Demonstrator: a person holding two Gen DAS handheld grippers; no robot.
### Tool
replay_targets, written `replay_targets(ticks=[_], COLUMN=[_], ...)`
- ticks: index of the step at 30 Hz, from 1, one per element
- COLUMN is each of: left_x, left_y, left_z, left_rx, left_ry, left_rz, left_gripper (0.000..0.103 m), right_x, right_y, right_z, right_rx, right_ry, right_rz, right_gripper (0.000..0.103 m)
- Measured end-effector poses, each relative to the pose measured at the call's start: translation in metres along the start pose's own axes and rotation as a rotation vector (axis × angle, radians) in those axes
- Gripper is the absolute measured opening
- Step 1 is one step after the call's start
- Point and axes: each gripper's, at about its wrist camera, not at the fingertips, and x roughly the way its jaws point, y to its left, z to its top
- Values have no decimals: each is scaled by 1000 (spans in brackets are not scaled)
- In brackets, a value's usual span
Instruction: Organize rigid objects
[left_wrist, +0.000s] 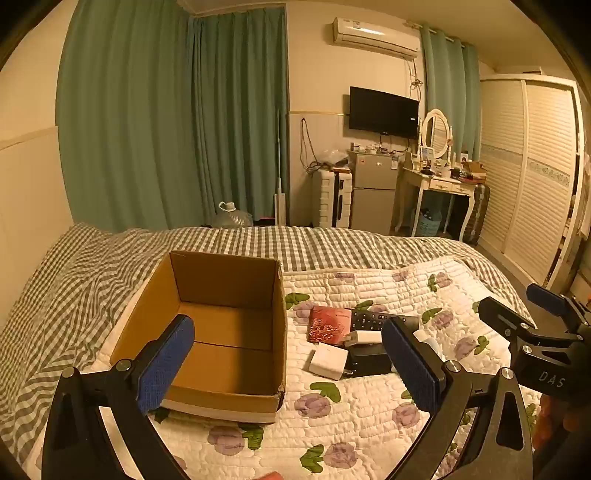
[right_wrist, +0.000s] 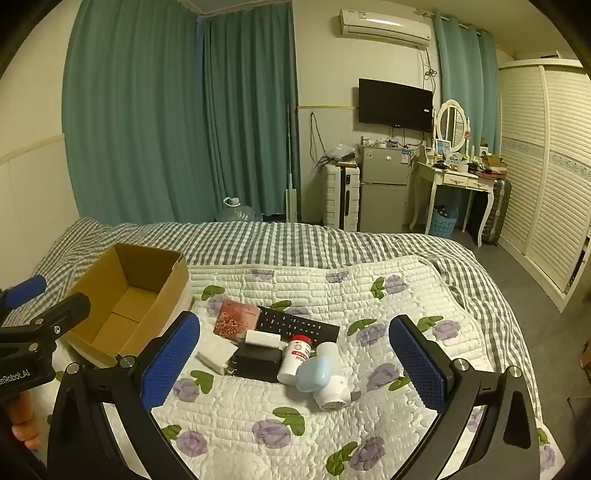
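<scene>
An open, empty cardboard box (left_wrist: 221, 332) sits on the bed, also in the right wrist view (right_wrist: 125, 306). To its right lies a cluster: a red booklet (right_wrist: 236, 323), a black remote (right_wrist: 295, 326), a white charger (right_wrist: 216, 354), a small white block (right_wrist: 262, 339), a black adapter (right_wrist: 258, 362), a white pill bottle with a red cap (right_wrist: 295, 356), a light blue case (right_wrist: 312, 373) and a white plug device (right_wrist: 334, 395). My left gripper (left_wrist: 288, 365) is open and empty, over the box's near right corner. My right gripper (right_wrist: 295, 365) is open and empty, just short of the cluster.
The floral quilt (right_wrist: 295, 424) covers the near bed, over a grey checked blanket (right_wrist: 295, 243). Beyond the bed are green curtains, a suitcase, a small fridge (right_wrist: 382, 188), a dressing table and a wardrobe at the right.
</scene>
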Motion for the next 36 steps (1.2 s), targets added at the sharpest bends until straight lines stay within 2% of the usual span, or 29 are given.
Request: replay_targets(ticks=[36], left_x=[0], left_y=[3], left_z=[-3], left_rx=[-6], left_ry=[-1], left_rz=[11], left_gripper=[103], right_x=[4], right_y=[0], right_z=[-3], right_rx=[1], right_ry=[9], right_rz=[1], right_gripper=[103])
